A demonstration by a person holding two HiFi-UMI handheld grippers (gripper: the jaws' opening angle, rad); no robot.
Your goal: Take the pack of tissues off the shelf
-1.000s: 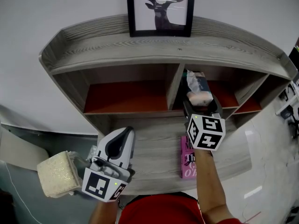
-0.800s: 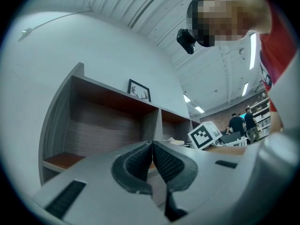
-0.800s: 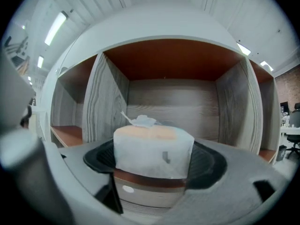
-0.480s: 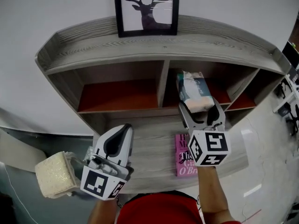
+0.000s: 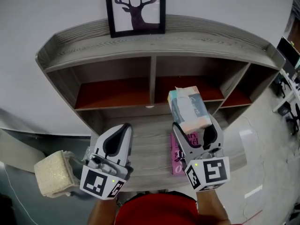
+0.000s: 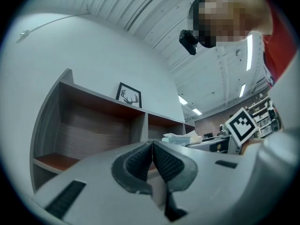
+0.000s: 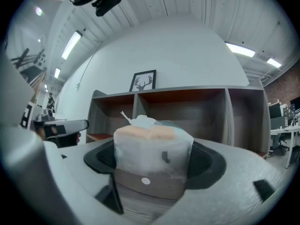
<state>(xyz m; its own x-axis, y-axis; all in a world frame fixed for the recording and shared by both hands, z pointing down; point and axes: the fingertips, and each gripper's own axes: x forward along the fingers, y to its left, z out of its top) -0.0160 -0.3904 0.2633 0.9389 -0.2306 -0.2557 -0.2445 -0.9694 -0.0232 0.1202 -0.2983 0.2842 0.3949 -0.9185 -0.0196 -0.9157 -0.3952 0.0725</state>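
Right gripper (image 5: 193,123): jaws set wide and closed on the pack of tissues (image 5: 187,108). One pad presses each long side of the near end. The right gripper view confirms it: the pack (image 7: 152,139) fills the gap between both dark pads of the gripper (image 7: 153,159), with a tuft of tissue standing up from its top.

Pack position: out of the shelf (image 5: 187,46), carried in the air in front of the compartment just right of the central divider. It is above the front ledge (image 5: 150,144), lying lengthwise away from the person and tilted slightly. In the head view its far end lines up with that compartment's front edge. The right gripper view shows the compartments well behind it.

Left gripper (image 5: 121,130): jaws narrow, pads together, nothing between them. The left gripper view shows the two ribbed pads of this gripper (image 6: 152,161) meeting along one line. It is over the left part of the front ledge, near that ledge's front edge and well apart from the pack.

Other items:
- Pink book (image 5: 176,156) lies flat on the front ledge towards its right end, directly below the right gripper and partly covered by it.
- Framed deer picture (image 5: 136,8) stands upright on the top board against the wall, left of centre.
- Pale rough block (image 5: 51,175) sits off the shelf, beyond its front left corner
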